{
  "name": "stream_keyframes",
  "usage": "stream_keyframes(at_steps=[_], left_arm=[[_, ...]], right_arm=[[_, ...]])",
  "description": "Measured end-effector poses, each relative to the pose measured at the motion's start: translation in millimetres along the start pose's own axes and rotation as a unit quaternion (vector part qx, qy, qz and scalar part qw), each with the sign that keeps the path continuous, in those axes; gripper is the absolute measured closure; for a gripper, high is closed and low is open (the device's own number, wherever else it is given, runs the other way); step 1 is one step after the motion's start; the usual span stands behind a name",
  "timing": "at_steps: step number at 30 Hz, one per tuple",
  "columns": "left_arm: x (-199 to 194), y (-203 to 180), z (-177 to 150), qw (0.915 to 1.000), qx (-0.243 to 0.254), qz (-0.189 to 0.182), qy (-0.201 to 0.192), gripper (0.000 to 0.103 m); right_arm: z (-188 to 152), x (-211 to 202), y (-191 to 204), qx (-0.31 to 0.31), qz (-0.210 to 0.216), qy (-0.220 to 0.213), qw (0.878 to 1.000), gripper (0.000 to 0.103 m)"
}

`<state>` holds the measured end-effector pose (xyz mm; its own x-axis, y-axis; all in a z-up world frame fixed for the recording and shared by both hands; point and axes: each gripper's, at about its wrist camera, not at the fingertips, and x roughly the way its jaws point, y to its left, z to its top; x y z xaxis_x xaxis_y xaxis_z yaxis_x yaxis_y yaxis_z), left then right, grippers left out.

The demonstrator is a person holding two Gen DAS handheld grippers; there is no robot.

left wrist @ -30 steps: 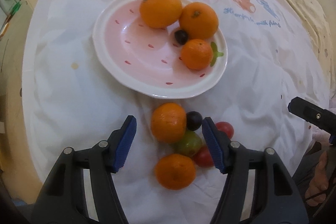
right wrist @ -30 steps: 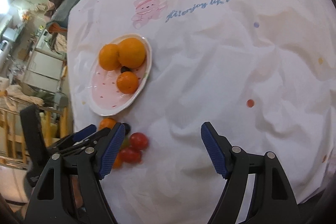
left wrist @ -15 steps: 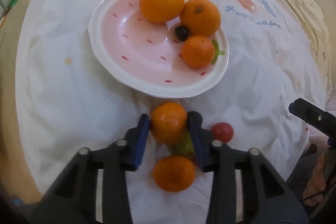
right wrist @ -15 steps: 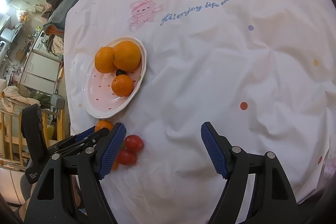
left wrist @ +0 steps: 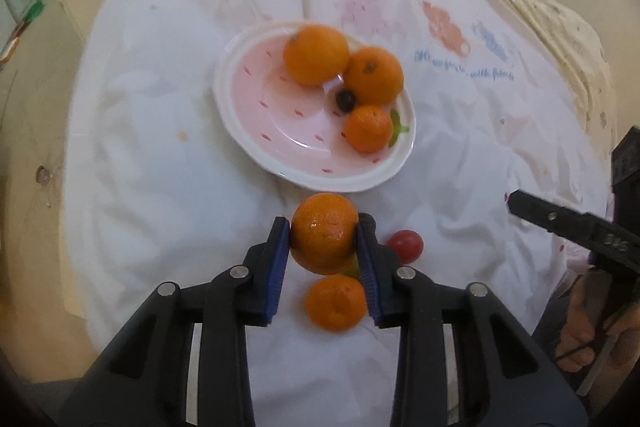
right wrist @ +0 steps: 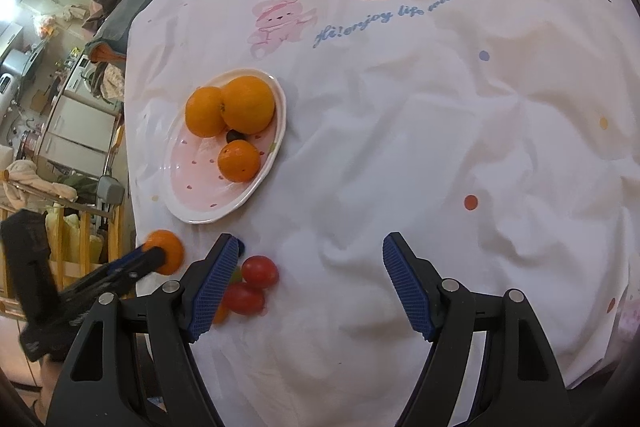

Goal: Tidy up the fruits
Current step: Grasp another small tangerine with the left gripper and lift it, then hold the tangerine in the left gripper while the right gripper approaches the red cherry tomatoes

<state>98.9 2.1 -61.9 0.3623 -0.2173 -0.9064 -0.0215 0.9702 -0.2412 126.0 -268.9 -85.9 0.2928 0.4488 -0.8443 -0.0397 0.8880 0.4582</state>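
The left gripper clamps an orange; the plate lies straight ahead, near. The right gripper gapes empty, probably farther off.

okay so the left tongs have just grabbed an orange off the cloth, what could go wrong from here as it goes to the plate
1. The left tongs pinch the orange only at its sides with narrow pads, so the round fruit might slip or roll out.
2. The pink plate already holds three oranges and a dark berry bunched on one side; a drop there could knock them about.
3. The red tomato nearby could be nudged.
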Motion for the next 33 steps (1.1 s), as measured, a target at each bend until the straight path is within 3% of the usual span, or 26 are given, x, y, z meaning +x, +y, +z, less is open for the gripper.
stream_keyframes(at_steps=[7, 14, 18, 20, 22, 24, 33], left_arm=[[-35.3, 26.4, -12.9, 0.9962, -0.051, 0.056, -0.042, 0.073], [-29.7, 34.8, -11.2, 0.9941, -0.080, 0.049, -0.054, 0.073], [-29.1, 35.9, -11.5, 0.9943, -0.087, 0.039, -0.047, 0.073], [-28.0, 34.8, -11.9, 0.9948, -0.086, 0.033, -0.043, 0.073], [-28.6, 33.9, -12.7, 0.9953, -0.082, 0.030, -0.042, 0.073], [-29.5, 32.6, -13.6, 0.9957, -0.076, 0.033, -0.042, 0.073], [-22.0, 37.5, -16.1, 0.9956, -0.082, 0.036, -0.026, 0.073]], right_arm=[[-3.8, 5.8, 3.9, -0.006, 0.000, 0.011, 1.000, 0.025], [-10.0, 23.3, 7.7, -0.012, -0.007, 0.037, 0.999, 0.025], [-14.2, 32.7, 4.9, 0.005, 0.035, 0.073, 0.997, 0.026], [-15.1, 33.8, 5.5, 0.011, 0.057, 0.085, 0.995, 0.028], [-16.0, 37.2, 10.1, 0.008, 0.069, 0.095, 0.993, 0.040], [-17.3, 43.4, 16.9, 0.000, 0.071, 0.106, 0.992, 0.044], [-22.1, 84.1, 37.0, -0.029, 0.025, 0.135, 0.990, 0.052]])
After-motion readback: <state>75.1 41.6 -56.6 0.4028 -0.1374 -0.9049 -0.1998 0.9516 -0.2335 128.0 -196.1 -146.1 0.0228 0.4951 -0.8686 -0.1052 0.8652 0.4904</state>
